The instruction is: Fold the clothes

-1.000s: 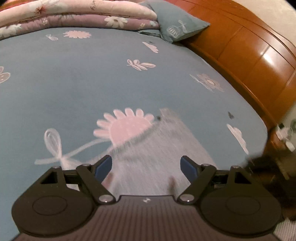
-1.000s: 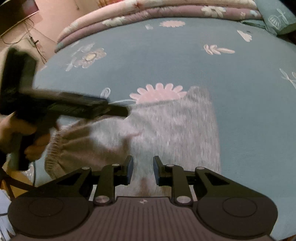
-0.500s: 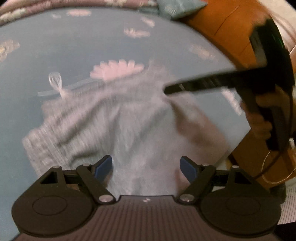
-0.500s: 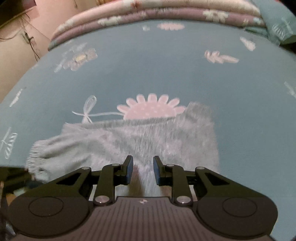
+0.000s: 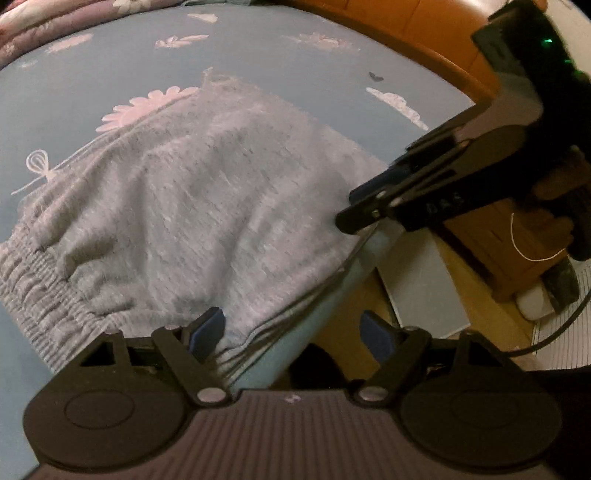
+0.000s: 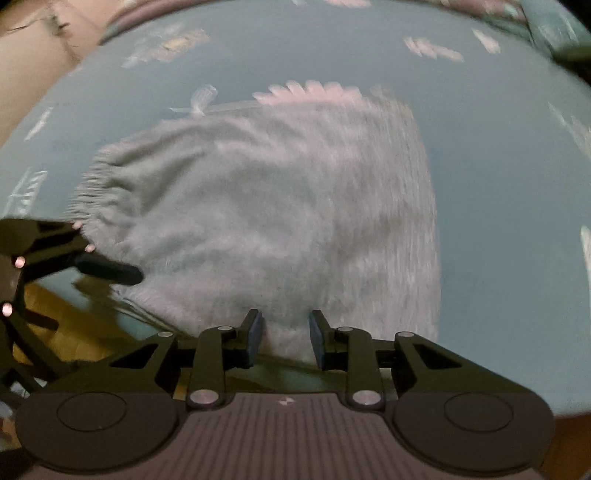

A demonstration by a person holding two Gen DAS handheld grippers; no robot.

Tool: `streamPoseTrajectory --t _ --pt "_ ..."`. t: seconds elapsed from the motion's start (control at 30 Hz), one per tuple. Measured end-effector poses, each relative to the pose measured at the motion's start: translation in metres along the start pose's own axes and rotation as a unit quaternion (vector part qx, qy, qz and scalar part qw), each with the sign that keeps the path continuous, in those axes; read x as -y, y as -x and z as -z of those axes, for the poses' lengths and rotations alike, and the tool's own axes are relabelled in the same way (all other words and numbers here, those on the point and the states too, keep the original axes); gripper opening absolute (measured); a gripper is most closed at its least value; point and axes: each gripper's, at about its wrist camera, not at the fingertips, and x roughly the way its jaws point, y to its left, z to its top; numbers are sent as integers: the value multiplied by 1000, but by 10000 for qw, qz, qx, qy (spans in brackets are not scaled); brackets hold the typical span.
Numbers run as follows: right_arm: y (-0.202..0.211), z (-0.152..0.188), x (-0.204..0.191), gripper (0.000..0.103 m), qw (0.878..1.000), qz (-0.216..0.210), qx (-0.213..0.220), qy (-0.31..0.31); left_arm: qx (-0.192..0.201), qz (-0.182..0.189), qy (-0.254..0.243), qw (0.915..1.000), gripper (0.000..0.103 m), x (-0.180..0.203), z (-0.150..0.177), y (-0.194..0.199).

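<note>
A grey knit garment (image 5: 207, 206) with an elastic waistband (image 5: 33, 284) lies flat on the blue flowered bedsheet (image 5: 92, 74), reaching the bed's near edge. My left gripper (image 5: 291, 326) is open wide over that edge, its left finger above the garment's near border and its right finger over the floor. My right gripper (image 6: 284, 332) hangs low over the garment (image 6: 277, 206), its jaws opening, with the near border of the cloth between the pads and a gap on each side. Each gripper shows in the other view: the right gripper (image 5: 354, 210) and the left gripper (image 6: 122, 273).
A wooden headboard (image 5: 424, 33) runs along the far right of the bed. A folded floral quilt (image 5: 22, 22) lies at the far end. Beside the bed are a wooden nightstand (image 5: 480, 240), a pale panel (image 5: 421, 280) and yellow floor. A hand (image 5: 561, 192) holds the right gripper.
The left gripper has swung back to the bed's near edge, so the waistband and floor show. The right gripper has sunk closer to the garment and its jaws stand slightly wider.
</note>
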Motion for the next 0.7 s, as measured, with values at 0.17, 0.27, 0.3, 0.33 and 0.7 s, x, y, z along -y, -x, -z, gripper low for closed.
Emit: streamPoseTrajectory --t 0.17,0.27,0.3,0.33,0.7 --pt "34 5 -8 42 9992 122 369 16 359 -20 1 9994 82 6 -5 35" --pt "29 6 -3 43 9986 333 404 -109 205 -187 182 9995 82 -1 0 28" --pt "23 7 2 43 9986 336 336 -238 62 -226 344 9991 82 -7 4 21" --pt "15 8 7 43 9985 317 247 -379 -96 -285 500 9983 82 -12 9 13" --pt "19 2 35 43 9942 409 378 -915 561 -740 1021 9904 83 -43 -10 30"
